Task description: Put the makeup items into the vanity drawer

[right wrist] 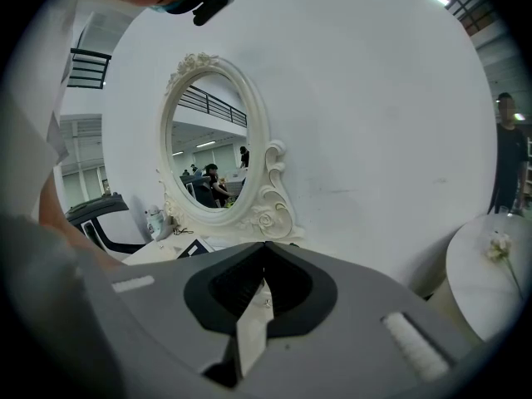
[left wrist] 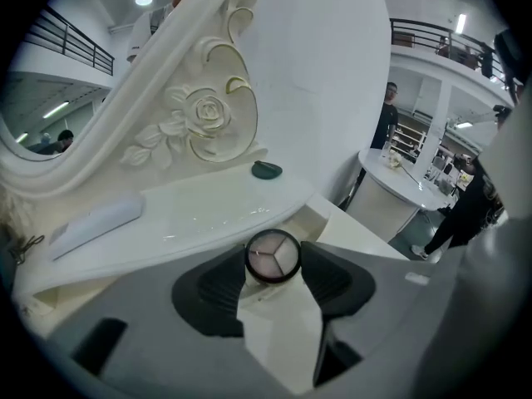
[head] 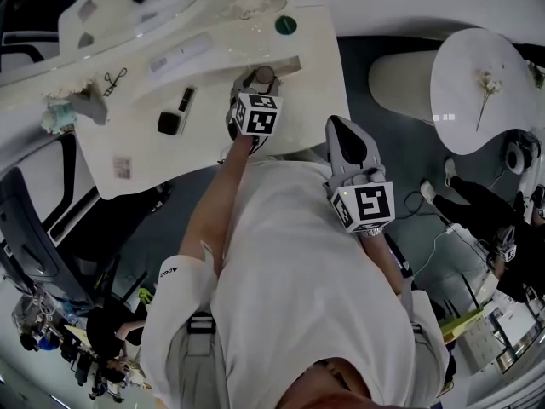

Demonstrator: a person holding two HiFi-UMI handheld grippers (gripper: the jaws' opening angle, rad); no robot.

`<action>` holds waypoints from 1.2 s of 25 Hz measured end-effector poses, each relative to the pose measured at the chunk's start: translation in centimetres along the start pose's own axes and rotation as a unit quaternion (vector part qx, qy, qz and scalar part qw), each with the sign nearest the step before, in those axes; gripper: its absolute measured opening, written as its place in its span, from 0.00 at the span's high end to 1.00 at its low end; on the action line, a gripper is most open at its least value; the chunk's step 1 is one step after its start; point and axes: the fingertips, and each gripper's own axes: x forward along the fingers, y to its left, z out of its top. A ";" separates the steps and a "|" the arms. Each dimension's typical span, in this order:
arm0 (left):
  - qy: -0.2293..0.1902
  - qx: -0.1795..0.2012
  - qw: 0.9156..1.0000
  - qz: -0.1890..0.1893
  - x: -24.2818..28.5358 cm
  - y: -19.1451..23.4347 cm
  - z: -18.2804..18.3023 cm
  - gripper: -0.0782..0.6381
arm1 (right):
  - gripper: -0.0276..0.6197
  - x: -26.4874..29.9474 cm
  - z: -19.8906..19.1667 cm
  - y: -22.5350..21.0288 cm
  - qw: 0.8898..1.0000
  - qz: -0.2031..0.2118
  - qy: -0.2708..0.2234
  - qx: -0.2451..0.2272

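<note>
Compact [left wrist: 272,256] pinched in left gripper [head: 260,79] over right end of the vanity [head: 315,75] (drawer side, prob.), ready to drop in. Right gripper [right wrist: 266,252] closed, empty, held clear off vanity front.

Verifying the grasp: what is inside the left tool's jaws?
A round compact, three pale powder sections showing, gripped by the left tool. Its underside is hidden.
</note>
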 end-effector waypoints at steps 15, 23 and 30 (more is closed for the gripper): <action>-0.009 -0.002 1.000 0.009 1.3 0.1 0.0 0.58 | 0.95 0.7 -0.6 -0.7 1.000 0.005 0.007 -0.001; -0.019 0.000 1.000 0.000 1.0 0.2 0.0 0.58 | 0.95 0.4 -0.7 0.1 1.000 -0.002 0.014 -0.005; -0.031 -0.007 0.999 0.001 -0.5 0.5 -0.5 0.69 | 0.95 0.5 -1.0 1.1 1.000 -0.005 0.014 0.000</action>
